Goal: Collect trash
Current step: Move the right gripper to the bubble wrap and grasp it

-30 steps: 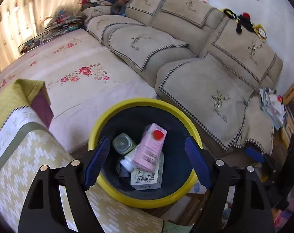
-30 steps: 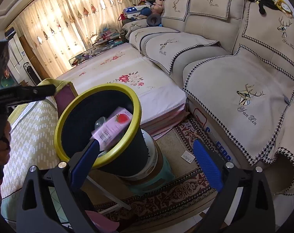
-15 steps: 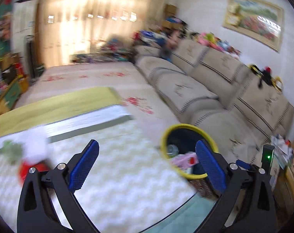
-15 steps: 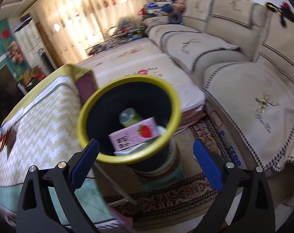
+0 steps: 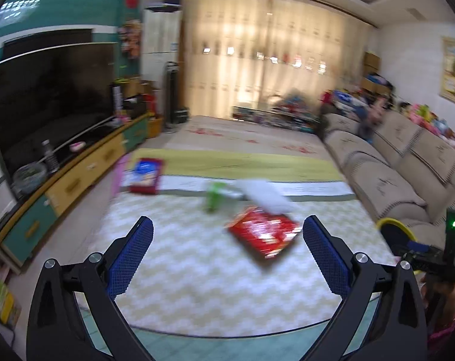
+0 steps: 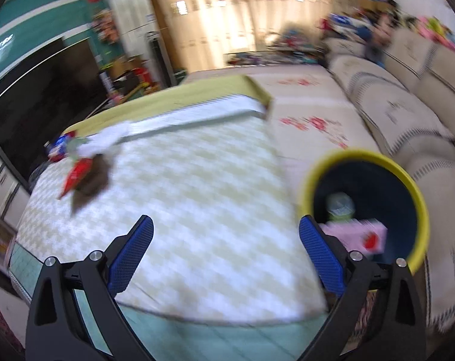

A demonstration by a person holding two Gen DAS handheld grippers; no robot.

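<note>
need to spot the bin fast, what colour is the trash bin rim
Yellow rim, dark inside: the trash bin shows best in the right wrist view.

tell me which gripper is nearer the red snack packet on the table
Left. The left gripper faces the red snack packet, which lies just ahead by its right finger. The right gripper sits farther back, with the packet far off to its left.

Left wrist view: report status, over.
Left gripper open, empty. Right gripper open, empty. Red wrapper on table ahead, between the left jaws. Path clear.
</note>
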